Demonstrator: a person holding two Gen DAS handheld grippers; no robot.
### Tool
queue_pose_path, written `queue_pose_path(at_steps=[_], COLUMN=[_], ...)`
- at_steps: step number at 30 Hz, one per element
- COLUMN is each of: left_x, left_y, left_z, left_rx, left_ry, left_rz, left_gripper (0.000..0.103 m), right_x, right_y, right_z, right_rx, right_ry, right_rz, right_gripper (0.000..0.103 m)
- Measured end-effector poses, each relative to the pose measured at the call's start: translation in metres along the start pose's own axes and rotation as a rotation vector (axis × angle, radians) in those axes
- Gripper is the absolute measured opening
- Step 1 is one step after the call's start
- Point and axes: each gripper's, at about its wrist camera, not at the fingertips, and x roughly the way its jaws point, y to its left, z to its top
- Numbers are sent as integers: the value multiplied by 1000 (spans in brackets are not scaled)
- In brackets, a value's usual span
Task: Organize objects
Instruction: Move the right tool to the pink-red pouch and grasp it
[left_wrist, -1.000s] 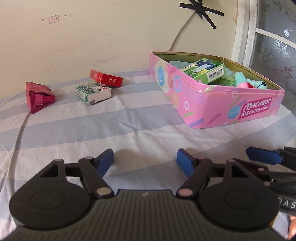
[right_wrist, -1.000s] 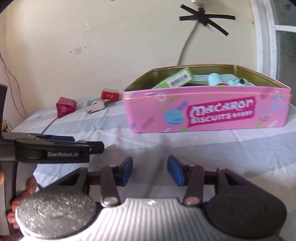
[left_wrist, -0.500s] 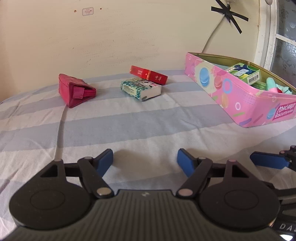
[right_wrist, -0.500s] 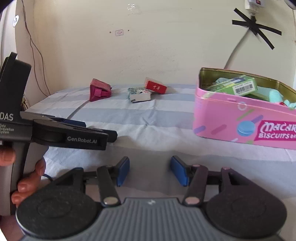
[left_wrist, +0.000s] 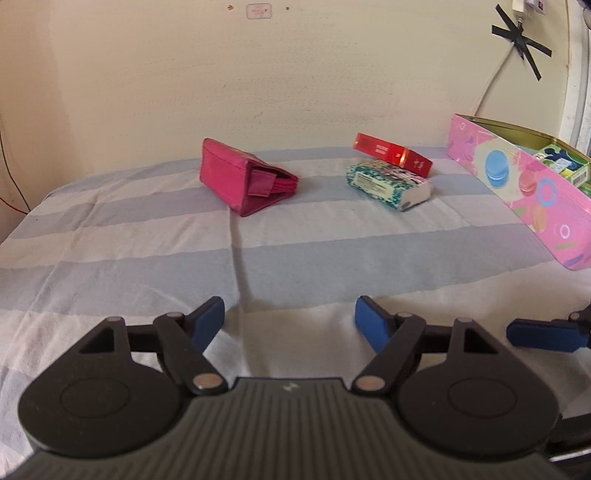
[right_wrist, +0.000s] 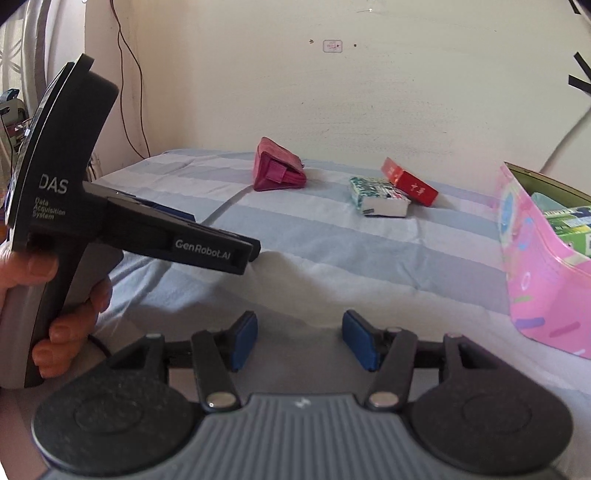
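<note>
On the bed (left_wrist: 295, 258), wallet (left_wrist: 247, 181) at eleven, two packs at one wait; tin (left_wrist: 524, 188) part-filled; both tongs empty, right just widening.

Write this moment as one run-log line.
left claw: open, empty | right claw: opening, empty | loose: pink wallet, red box, tissue pack | pink biscuit tin: part-filled

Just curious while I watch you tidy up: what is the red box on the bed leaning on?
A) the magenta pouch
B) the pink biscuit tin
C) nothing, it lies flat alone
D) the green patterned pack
D: the red box rests tilted on the back edge of the green patterned pack, apart from the magenta pouch and the pink biscuit tin.
</note>
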Motion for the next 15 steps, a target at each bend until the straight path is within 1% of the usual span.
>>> queue_pose_path(at_steps=[6, 10, 15], left_x=[10, 14, 13], left_y=[30, 50, 63], left_z=[7, 9, 9], left_rx=[-37, -117, -169], left_ry=[5, 6, -4], left_rz=[39, 35, 50], left_gripper=[83, 83, 83], right_x=[20, 37, 57], right_y=[11, 19, 26], right_z=[17, 26, 40], right_rx=[-16, -39, -66], right_ry=[14, 14, 12], right_rz=[38, 40, 43], right_gripper=[53, 54, 54])
